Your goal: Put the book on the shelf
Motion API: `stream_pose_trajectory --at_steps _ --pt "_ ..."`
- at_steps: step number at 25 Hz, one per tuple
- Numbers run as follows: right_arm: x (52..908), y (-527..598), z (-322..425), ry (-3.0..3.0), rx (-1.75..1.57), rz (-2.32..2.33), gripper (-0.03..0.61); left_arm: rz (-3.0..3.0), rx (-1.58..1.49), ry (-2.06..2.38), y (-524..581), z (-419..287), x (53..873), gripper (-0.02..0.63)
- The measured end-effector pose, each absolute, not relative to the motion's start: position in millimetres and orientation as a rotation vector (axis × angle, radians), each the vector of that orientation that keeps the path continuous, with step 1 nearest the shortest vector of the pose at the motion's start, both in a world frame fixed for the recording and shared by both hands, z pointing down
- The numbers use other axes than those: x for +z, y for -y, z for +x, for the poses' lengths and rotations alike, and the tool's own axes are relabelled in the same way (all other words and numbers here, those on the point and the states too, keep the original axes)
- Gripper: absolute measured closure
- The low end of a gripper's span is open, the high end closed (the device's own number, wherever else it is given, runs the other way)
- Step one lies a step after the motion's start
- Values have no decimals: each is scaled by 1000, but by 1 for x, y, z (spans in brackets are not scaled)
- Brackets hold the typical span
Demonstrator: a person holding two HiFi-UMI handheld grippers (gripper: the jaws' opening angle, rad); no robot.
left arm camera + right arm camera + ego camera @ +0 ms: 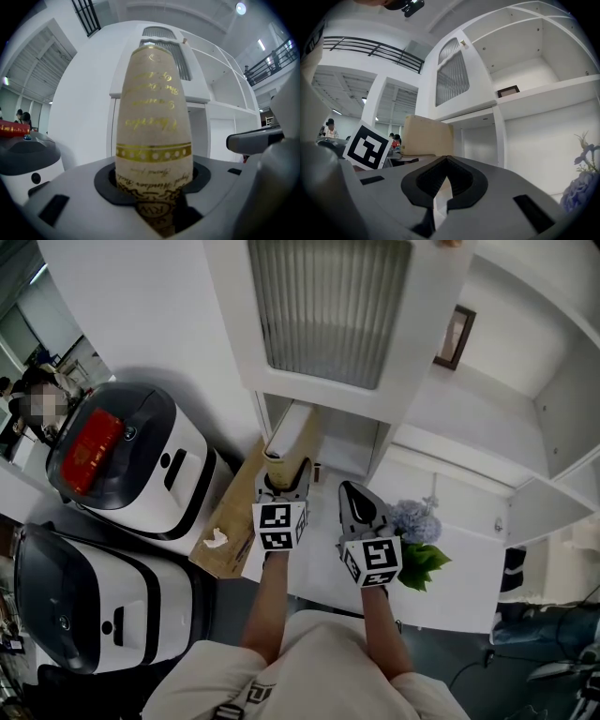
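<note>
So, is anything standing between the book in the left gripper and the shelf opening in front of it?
Nothing visible. The book, clamped in the left gripper, points at the open shelf compartment under the ribbed-glass door, which looks bare. The flowers stand off to the right, clear of that path.

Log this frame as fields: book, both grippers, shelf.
book: beige, gold lettering, spine upright
left gripper: shut on book, pointed at shelf
right gripper: jaws together, empty, beside the left
shelf: white, open bay under ribbed door, book at its mouth
flowers: blue, right of right gripper
task: book not yet released
</note>
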State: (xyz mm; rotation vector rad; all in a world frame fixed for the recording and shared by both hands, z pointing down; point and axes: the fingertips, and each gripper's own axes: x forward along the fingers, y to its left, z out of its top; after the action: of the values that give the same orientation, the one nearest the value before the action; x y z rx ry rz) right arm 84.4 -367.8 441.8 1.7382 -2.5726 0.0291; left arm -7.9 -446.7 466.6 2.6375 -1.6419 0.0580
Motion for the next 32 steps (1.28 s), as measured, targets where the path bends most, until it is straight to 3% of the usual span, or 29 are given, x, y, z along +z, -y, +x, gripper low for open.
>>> stream_pose_trajectory --at_steps 32 --pt "438 365 80 2612 50 1682 552 2571 -92 1641 548 32 471 377"
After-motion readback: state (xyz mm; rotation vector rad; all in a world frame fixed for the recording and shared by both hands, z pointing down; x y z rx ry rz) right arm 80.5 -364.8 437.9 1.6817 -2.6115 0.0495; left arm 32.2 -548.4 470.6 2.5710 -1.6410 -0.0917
